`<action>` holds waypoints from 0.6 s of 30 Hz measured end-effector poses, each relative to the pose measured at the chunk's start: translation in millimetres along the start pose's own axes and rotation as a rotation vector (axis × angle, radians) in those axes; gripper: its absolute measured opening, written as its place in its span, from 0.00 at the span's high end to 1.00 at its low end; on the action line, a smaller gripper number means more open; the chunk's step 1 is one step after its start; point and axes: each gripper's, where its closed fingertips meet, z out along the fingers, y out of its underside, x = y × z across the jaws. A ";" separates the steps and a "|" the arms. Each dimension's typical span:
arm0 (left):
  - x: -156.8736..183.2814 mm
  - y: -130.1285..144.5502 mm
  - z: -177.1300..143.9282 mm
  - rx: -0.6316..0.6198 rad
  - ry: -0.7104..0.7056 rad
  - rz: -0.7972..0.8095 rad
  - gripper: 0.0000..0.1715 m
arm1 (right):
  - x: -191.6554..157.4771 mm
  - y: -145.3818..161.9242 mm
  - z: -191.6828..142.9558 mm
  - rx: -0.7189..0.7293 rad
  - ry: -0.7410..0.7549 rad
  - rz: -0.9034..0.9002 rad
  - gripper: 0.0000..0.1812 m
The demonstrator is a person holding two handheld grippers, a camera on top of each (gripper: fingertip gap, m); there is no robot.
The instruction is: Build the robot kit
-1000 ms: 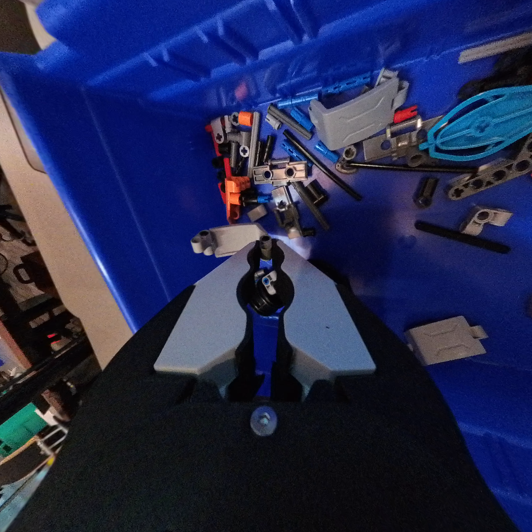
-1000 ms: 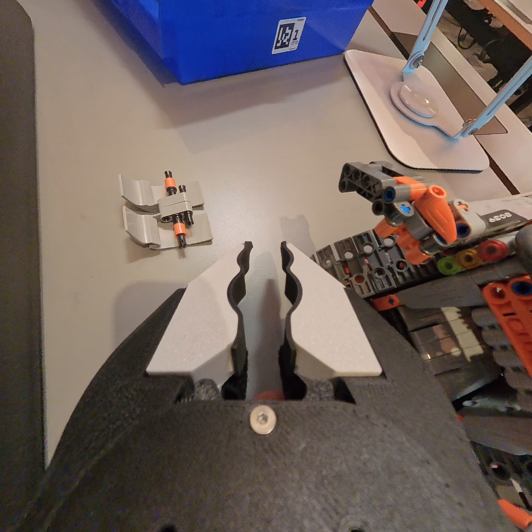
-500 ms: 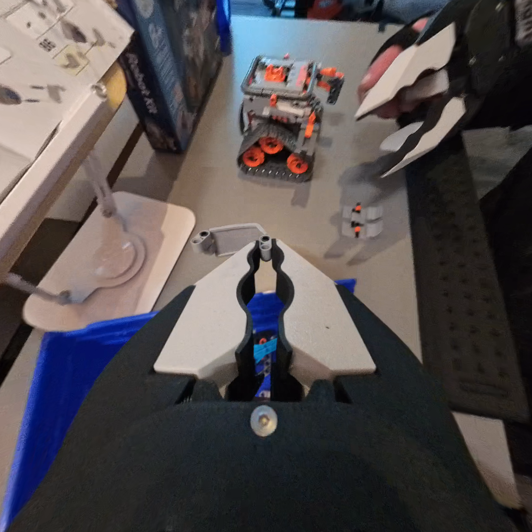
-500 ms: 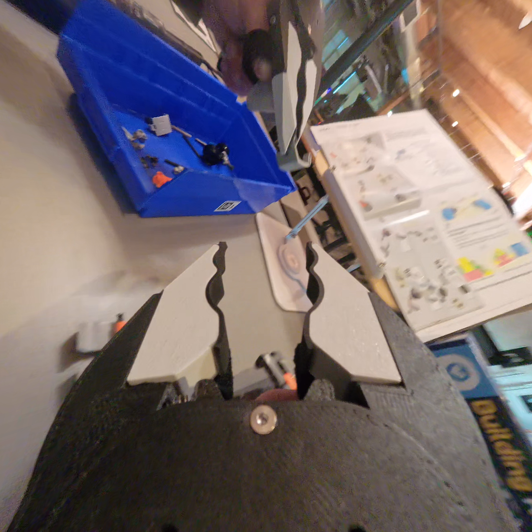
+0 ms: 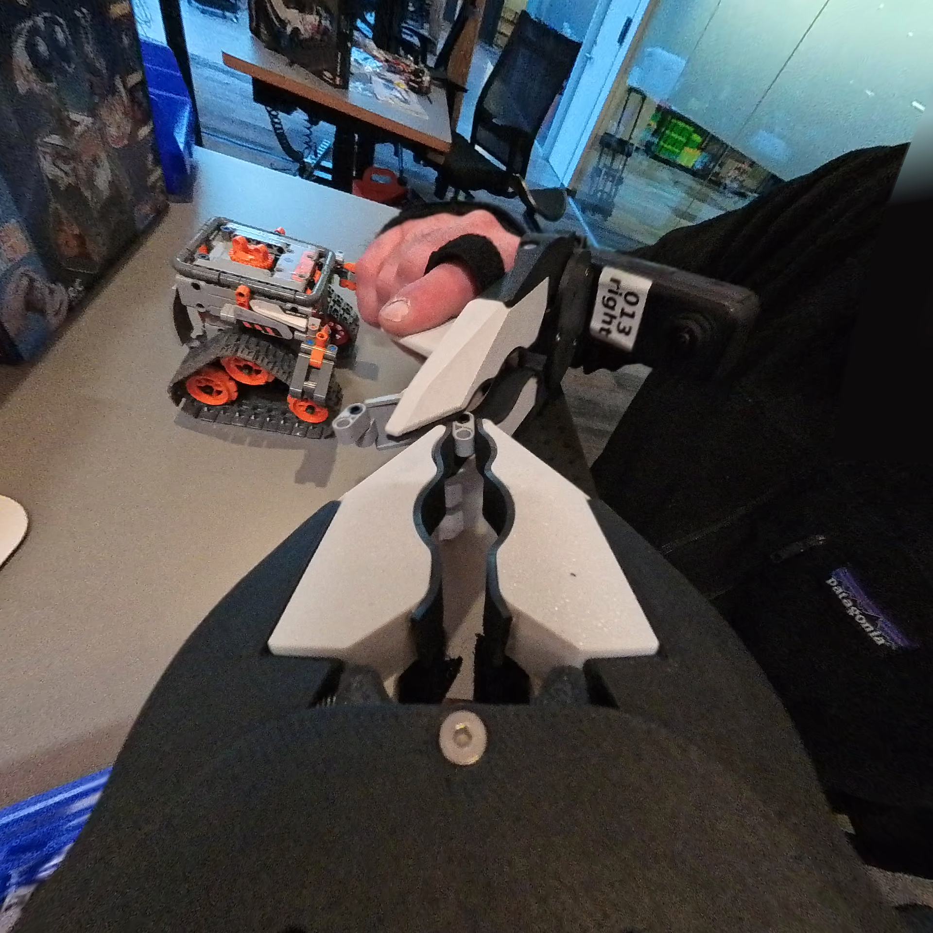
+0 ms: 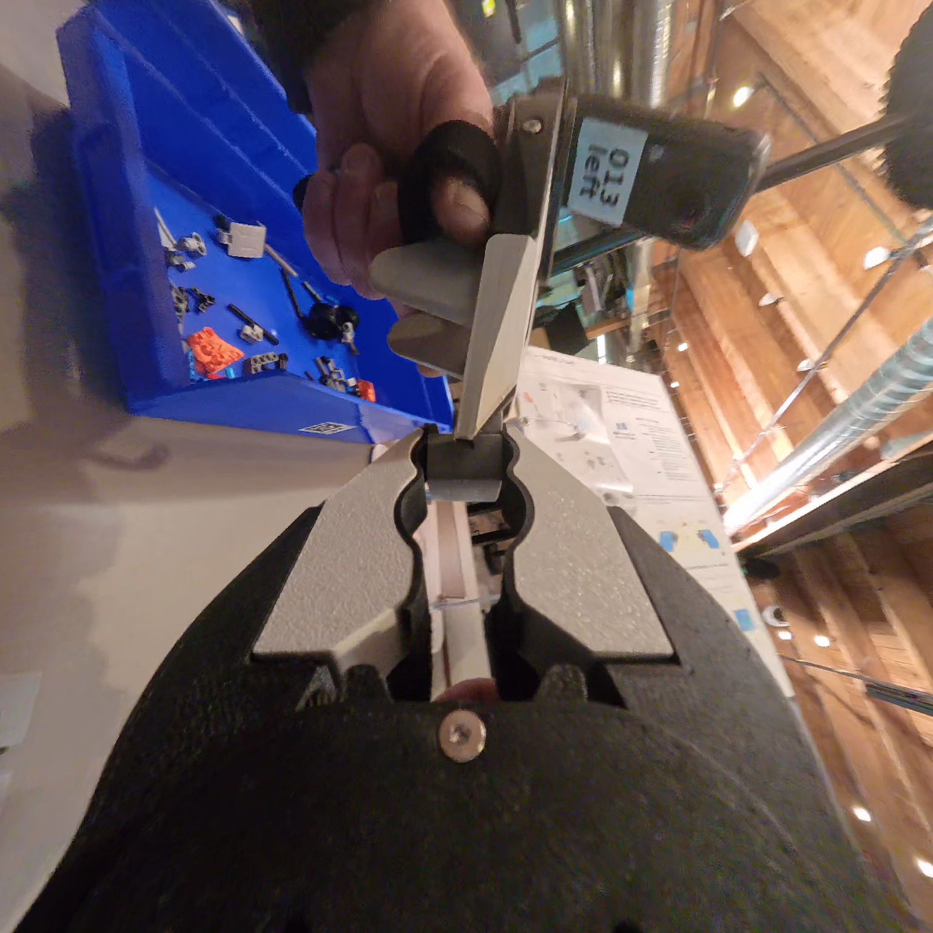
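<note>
Plainly, both tools are meeting in the air over the grey table (image 5: pixel 101 530), and the grey panel (image 5: pixel 361 421) between them is serving as the reference for everything else. The dark-jacketed torso (image 5: pixel 782 454) is filling the space just right of the panel in the left wrist view, so little open room is showing on that side. The blue bin (image 6: pixel 151 166) of loose parts is lying beyond the panel in the right wrist view, its near wall facing the panel. The instruction sheet (image 6: pixel 631 444) is standing past the panel to the right in that view. The tracked model (image 5: pixel 262 328) is sitting on the table beyond the panel and to its left, well below it, with bare tabletop lying nearer.

The left gripper (image 5: pixel 463 439) is clamping the panel's pin-hole end at its very tips, the panel's free end jutting out left. The right gripper (image 6: pixel 464 454) is coming in crosswise, its jaws looking closed on the panel's body from both sides. The two sets of fingertips are nearly touching at the panel.
</note>
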 end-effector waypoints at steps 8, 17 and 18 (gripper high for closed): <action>-42.0 26.9 -76.5 -0.344 -0.336 0.306 0.82 | -48.9 53.5 3.5 -0.281 -0.533 0.265 0.87; -53.4 179.3 -143.3 -1.195 -0.298 0.372 0.84 | -137.1 84.4 -27.4 -0.529 -1.083 0.384 0.87; -48.7 189.0 -143.4 -1.233 -0.263 0.373 0.83 | -138.8 86.2 -24.5 -0.542 -1.077 0.379 0.87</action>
